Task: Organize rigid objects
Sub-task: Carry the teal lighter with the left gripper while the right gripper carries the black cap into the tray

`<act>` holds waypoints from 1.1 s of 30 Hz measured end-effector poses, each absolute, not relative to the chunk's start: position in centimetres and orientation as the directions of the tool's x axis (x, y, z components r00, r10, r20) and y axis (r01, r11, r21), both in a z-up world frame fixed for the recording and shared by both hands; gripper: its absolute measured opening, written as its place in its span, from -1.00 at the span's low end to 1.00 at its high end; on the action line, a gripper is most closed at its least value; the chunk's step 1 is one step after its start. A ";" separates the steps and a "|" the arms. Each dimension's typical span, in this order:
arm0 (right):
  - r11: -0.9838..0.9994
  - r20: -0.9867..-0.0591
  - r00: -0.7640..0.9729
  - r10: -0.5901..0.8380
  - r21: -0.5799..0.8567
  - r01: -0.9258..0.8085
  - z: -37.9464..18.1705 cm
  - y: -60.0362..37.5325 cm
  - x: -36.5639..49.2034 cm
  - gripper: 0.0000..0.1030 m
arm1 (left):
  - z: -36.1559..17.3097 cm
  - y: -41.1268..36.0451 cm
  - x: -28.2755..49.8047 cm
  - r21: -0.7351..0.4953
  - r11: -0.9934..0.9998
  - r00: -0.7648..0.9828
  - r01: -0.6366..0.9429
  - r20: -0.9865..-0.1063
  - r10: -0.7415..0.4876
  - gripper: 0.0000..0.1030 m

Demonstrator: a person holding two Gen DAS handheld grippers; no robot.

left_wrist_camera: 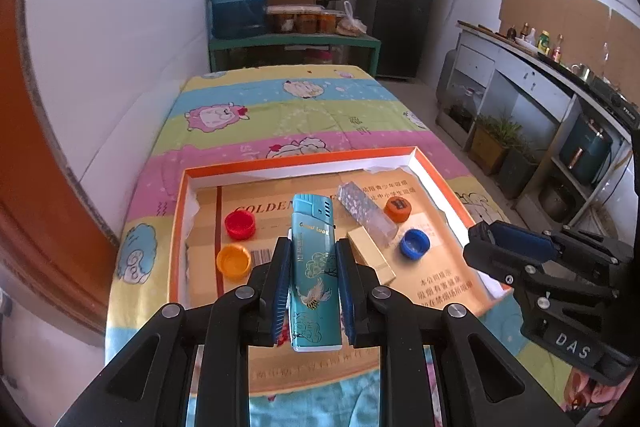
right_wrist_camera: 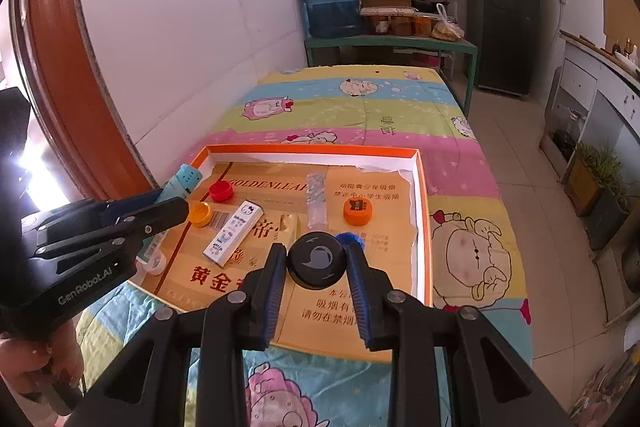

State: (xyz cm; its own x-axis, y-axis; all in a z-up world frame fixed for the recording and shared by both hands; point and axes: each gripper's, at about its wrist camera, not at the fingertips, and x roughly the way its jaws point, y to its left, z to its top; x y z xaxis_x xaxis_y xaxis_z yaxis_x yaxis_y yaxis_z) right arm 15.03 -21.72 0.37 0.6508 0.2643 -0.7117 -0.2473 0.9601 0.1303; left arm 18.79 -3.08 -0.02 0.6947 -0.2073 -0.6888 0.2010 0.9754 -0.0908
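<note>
The left gripper [left_wrist_camera: 310,267] is clamped on a teal lighter [left_wrist_camera: 314,267]: both blue pads [left_wrist_camera: 280,291] press its long sides, and the lighter points forward, above the near edge of the orange tray [left_wrist_camera: 182,227]. The right gripper [right_wrist_camera: 317,259] holds a black round cap [right_wrist_camera: 317,259] between its fingers, which stand only as wide as the cap, above the near part of the tray.

In the left wrist view, a red cap [left_wrist_camera: 240,224] lies at 10 o'clock from the lighter's tip and a yellow-orange cap [left_wrist_camera: 233,261] at 9 o'clock. At 3 o'clock lies a gold box [left_wrist_camera: 370,255], touching a clear glittery block [left_wrist_camera: 366,209]. A blue cap [left_wrist_camera: 415,243] lies at 4 o'clock from this block and an orange cap [left_wrist_camera: 397,208] at 3 o'clock. In the right wrist view, a white Hello Kitty box [right_wrist_camera: 234,231] lies at 10 o'clock from the black cap.
</note>
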 end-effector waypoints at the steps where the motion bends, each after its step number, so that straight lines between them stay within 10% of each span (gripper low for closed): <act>1: 0.960 -0.713 0.650 0.263 0.129 -0.247 0.3 -21.7 15.2 -0.40 | -0.1 -3.1 19.3 -0.094 0.975 0.691 0.201 -0.692 -0.209 -0.57; 33: 0.956 -0.796 0.542 0.269 0.151 -0.252 -5.2 -20.0 17.3 -0.39 | -6.5 0.5 21.5 -0.137 0.985 0.592 0.103 -0.787 -0.172 -0.56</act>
